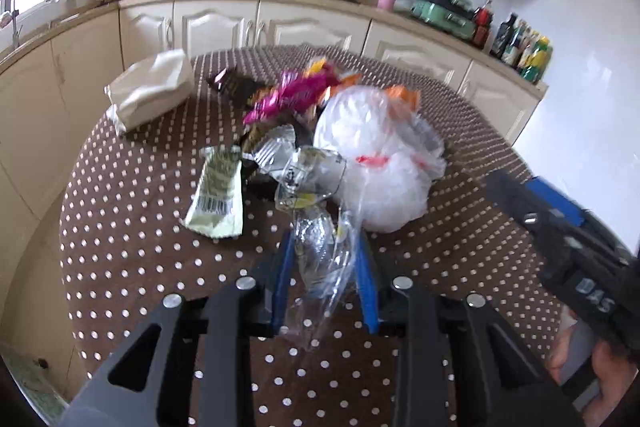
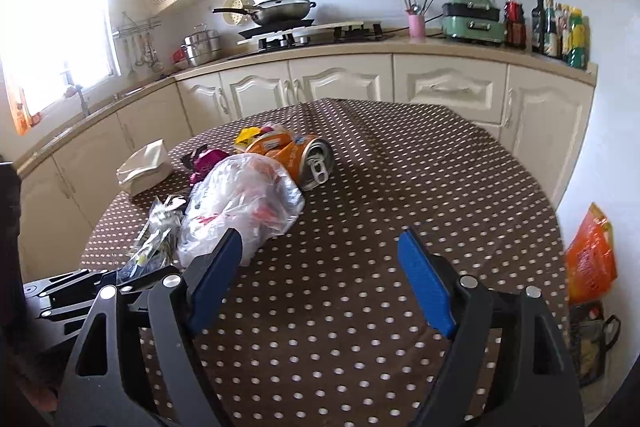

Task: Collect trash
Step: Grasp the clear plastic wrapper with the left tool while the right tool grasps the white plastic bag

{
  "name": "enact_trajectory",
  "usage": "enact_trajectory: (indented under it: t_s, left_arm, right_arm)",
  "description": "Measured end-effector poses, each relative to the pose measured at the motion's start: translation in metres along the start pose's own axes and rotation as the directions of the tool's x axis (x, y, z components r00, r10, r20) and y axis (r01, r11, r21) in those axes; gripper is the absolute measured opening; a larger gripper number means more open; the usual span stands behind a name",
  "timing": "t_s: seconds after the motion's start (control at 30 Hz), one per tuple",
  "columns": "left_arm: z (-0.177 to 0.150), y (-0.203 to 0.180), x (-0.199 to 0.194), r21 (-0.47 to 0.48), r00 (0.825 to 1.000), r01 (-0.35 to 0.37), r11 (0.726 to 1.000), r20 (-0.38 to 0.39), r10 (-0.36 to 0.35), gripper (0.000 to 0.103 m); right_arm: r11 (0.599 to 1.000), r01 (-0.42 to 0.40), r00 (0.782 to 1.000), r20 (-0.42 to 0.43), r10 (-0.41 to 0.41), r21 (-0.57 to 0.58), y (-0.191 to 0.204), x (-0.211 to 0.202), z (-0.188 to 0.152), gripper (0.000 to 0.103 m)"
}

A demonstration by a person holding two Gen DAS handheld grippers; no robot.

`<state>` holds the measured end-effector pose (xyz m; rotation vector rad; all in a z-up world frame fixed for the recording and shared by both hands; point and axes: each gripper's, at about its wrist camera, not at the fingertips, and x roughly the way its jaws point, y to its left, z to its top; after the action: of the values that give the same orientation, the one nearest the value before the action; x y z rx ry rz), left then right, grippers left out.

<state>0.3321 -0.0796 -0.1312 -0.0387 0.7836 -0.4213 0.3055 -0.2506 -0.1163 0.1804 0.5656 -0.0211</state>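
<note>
On the brown dotted tablecloth [image 1: 132, 259] lies a heap of trash. My left gripper [image 1: 325, 269] is shut on a crinkled clear plastic wrapper [image 1: 322, 247] at the near edge of the heap. Just beyond it are a knotted clear bag [image 1: 380, 155] stuffed with rubbish, a pale green wrapper with a barcode [image 1: 218, 195], a pink foil wrapper [image 1: 288, 95] and a dark wrapper [image 1: 232, 83]. My right gripper [image 2: 320, 267] stands open over bare cloth with nothing between its pads. Its left fingertip sits beside the clear bag [image 2: 240, 203]. A crushed orange can [image 2: 304, 159] lies behind that bag.
A white tissue pack [image 1: 156, 91] sits at the table's far left. On the floor to the right of the table stand an orange bag [image 2: 590, 255] and a dark basket [image 2: 592, 339]. Cream kitchen cabinets [image 2: 340, 79] run behind the table.
</note>
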Motion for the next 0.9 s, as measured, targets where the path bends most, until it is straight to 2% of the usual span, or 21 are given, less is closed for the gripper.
enact_trajectory:
  t_s: [0.13,0.2,0.33,0.47,0.5,0.53,0.6,0.63,0.7,0.8,0.9]
  left_arm:
    - [0.007,0.006,-0.033,-0.012,0.994,0.003,1.000,0.105,-0.002,0.028]
    - [0.011,0.011,-0.047,-0.023,0.989,-0.004,1.000,0.148,0.007,0.028]
    - [0.015,0.027,-0.057,-0.052,0.985,-0.032,0.998,0.166,0.040,0.028]
    - [0.012,0.041,-0.059,-0.082,0.986,-0.035,0.996,0.158,0.047,0.028]
    - [0.011,0.043,-0.060,-0.085,0.987,-0.033,0.996,0.157,0.046,0.028]
    - [0.010,0.046,-0.061,-0.088,0.987,-0.032,0.996,0.157,0.046,0.028]
    - [0.008,0.051,-0.064,-0.092,0.986,-0.026,0.995,0.161,0.041,0.028]
    - [0.006,0.054,-0.066,-0.094,0.985,-0.025,0.995,0.165,0.040,0.028]
    - [0.005,0.060,-0.071,-0.106,0.983,-0.017,0.994,0.178,0.035,0.028]
    - [0.003,0.070,-0.082,-0.119,0.980,-0.011,0.993,0.196,0.034,0.028]
    - [0.000,0.084,-0.094,-0.148,0.975,0.000,0.989,0.219,0.033,0.028]
  right_arm:
    - [1.000,-0.027,0.999,-0.018,0.027,0.007,0.008,0.005,0.002,0.082]
    - [0.997,-0.074,0.996,-0.046,0.076,0.027,0.014,0.013,0.004,0.083]
    - [0.992,-0.115,0.983,-0.137,0.121,0.054,0.033,0.038,0.008,0.084]
    - [0.973,-0.174,0.957,-0.208,0.203,0.149,0.036,0.060,0.011,0.082]
    - [0.972,-0.178,0.951,-0.226,0.210,0.155,0.038,0.064,0.011,0.062]
    - [0.968,-0.194,0.945,-0.233,0.228,0.160,0.039,0.065,0.011,0.049]
    - [0.969,-0.201,0.946,-0.229,0.231,0.146,0.042,0.063,0.012,0.039]
    - [0.971,-0.198,0.952,-0.212,0.222,0.132,0.043,0.058,0.013,0.037]
    - [0.978,-0.179,0.966,-0.167,0.196,0.108,0.045,0.047,0.014,0.024]
    - [0.988,-0.146,0.984,-0.092,0.151,0.056,0.051,0.024,0.015,0.022]
    - [0.989,-0.146,0.989,-0.021,0.146,0.023,0.060,0.000,0.017,0.021]
